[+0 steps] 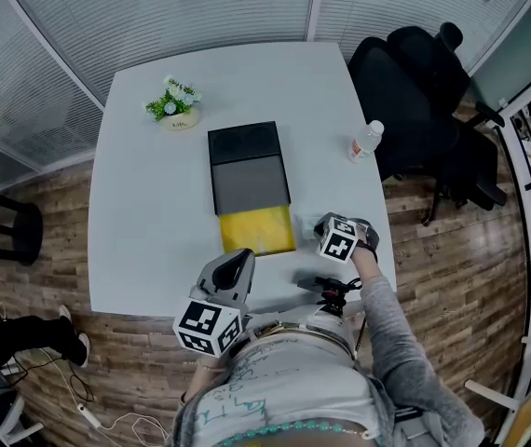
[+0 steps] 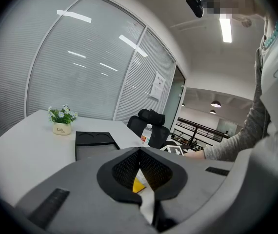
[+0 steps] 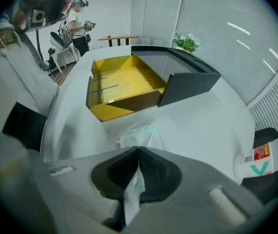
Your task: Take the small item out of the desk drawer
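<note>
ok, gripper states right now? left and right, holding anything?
left gripper: closed, nothing between its jaws.
right gripper: closed on a clear plastic packet.

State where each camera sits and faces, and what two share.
Head view: on the head, steeply down at white table; left hand-held gripper, right hand-held gripper, grey sleeve.
Left gripper view: on the left one, across the table at the green potted plant; shut jaws.
Right gripper view: on the right one, down at open yellow drawer; jaws pinch clear plastic packet.
Shared: head and right, drawer.
</note>
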`<action>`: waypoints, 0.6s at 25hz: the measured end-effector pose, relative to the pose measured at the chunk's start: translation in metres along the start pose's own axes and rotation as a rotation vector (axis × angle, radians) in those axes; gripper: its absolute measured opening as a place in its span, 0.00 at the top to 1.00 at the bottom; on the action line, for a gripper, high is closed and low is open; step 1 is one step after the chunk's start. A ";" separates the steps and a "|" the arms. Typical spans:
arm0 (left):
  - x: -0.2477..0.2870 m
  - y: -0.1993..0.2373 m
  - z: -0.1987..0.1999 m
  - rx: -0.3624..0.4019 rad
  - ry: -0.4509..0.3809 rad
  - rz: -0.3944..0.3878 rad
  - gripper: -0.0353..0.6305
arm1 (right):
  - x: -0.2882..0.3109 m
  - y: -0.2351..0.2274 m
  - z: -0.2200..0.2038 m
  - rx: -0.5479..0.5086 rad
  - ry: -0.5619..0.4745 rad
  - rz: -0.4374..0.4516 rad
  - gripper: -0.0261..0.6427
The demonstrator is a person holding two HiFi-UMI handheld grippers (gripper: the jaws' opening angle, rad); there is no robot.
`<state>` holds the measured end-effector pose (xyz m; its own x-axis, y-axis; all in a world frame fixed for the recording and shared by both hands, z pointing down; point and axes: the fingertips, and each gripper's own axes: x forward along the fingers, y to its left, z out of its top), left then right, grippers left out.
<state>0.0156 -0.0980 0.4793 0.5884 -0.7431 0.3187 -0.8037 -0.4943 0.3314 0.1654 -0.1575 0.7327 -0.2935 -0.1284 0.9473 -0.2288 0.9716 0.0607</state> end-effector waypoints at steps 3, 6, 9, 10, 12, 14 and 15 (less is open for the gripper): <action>0.000 0.001 -0.001 -0.002 0.000 0.001 0.95 | -0.003 -0.001 0.001 0.009 0.000 -0.003 0.95; 0.001 0.000 -0.002 -0.007 0.002 -0.002 0.95 | -0.001 -0.001 0.001 0.041 -0.007 0.006 0.95; 0.001 -0.002 -0.004 -0.013 0.006 -0.009 0.95 | 0.000 -0.001 0.001 0.069 -0.012 0.017 0.95; 0.001 -0.002 -0.004 -0.014 0.007 -0.011 0.95 | 0.000 -0.001 0.001 0.068 -0.012 0.019 0.95; 0.002 -0.002 -0.005 -0.013 0.011 -0.011 0.95 | 0.000 -0.002 0.002 0.066 -0.013 0.021 0.95; 0.002 -0.001 -0.005 -0.015 0.012 -0.009 0.95 | 0.000 -0.003 0.002 0.066 -0.016 0.020 0.96; 0.002 -0.001 -0.005 -0.016 0.012 -0.009 0.95 | 0.000 -0.003 0.001 0.066 -0.017 0.019 0.96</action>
<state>0.0178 -0.0965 0.4845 0.5963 -0.7335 0.3263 -0.7971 -0.4930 0.3486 0.1645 -0.1604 0.7324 -0.3141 -0.1137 0.9425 -0.2840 0.9586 0.0210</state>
